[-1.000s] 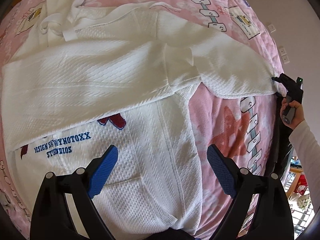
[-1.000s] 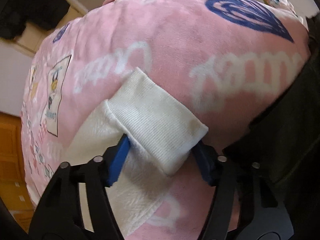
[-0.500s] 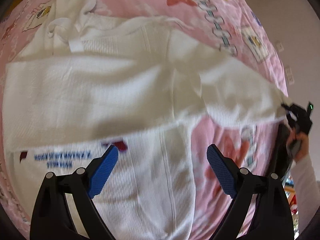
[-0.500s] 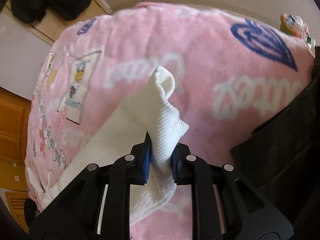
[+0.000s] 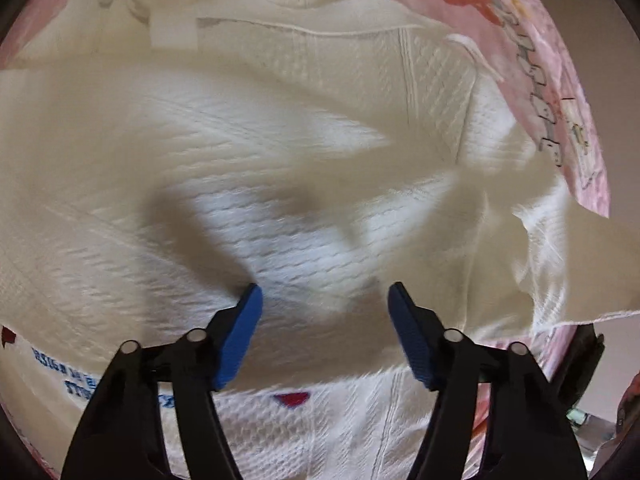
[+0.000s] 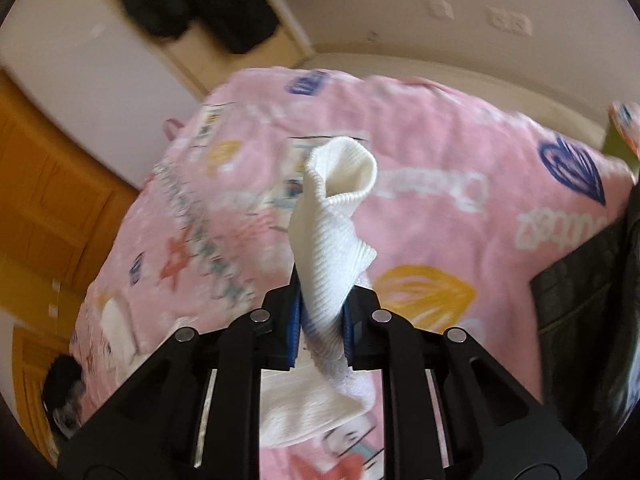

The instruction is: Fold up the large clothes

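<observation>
A large white textured sweatshirt [image 5: 280, 152] with blue lettering lies spread on a pink printed blanket [image 5: 532, 52] and fills the left wrist view. My left gripper [image 5: 322, 320] is open and empty, low over the folded-in sleeve at the garment's middle. My right gripper [image 6: 320, 320] is shut on the ribbed sleeve cuff [image 6: 336, 216] and holds it lifted above the blanket [image 6: 460, 200]. The raised sleeve [image 5: 560, 264] shows at the right edge of the left wrist view.
The bed's right edge meets a dark object [image 6: 588, 312]. A wooden cabinet [image 6: 48, 200] and a white wall with hanging dark clothes [image 6: 192, 0] stand beyond the bed. Wall sockets [image 6: 508, 22] sit above the far side.
My right gripper closed on the cuff and lifted it off the blanket, carrying the sleeve up and inward. My left gripper moved forward and lower over the garment, staying open.
</observation>
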Available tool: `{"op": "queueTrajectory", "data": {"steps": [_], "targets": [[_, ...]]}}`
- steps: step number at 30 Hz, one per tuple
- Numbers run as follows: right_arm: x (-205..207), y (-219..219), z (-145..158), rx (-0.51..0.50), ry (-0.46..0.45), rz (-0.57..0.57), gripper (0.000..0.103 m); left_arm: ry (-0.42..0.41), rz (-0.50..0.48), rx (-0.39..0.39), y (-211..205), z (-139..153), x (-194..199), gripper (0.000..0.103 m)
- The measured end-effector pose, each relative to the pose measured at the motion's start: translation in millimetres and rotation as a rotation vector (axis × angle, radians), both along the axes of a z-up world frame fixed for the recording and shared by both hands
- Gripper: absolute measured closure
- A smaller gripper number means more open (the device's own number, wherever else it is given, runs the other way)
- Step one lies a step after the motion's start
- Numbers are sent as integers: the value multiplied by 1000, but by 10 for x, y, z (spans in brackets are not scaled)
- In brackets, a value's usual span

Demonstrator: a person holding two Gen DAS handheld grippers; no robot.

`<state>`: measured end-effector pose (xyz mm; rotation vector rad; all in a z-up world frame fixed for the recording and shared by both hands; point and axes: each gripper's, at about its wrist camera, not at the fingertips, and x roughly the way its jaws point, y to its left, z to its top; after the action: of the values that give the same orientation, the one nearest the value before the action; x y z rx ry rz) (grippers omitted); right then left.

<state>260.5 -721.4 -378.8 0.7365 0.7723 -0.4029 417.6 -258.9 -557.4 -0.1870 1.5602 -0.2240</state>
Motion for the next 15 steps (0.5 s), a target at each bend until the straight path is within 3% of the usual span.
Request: {"op": "queueTrajectory", "data": {"steps": [3, 5, 7, 12, 15], "targets": [[28, 448, 339, -75, -30, 45, 87, -43, -52, 62, 126, 102, -50, 55], [48, 749, 518, -106, -54, 88, 87, -54, -85, 80, 237, 123, -57, 86], [100, 1081, 662, -138, -78, 141, 87, -52, -93, 98, 352, 115, -16, 100], [308, 2050, 759, -145, -112, 310, 87, -49, -34, 101, 733, -35, 108, 102], [421, 2502, 702, -127, -112, 383, 87, -43, -20, 48, 878, -55, 189, 102]]}}
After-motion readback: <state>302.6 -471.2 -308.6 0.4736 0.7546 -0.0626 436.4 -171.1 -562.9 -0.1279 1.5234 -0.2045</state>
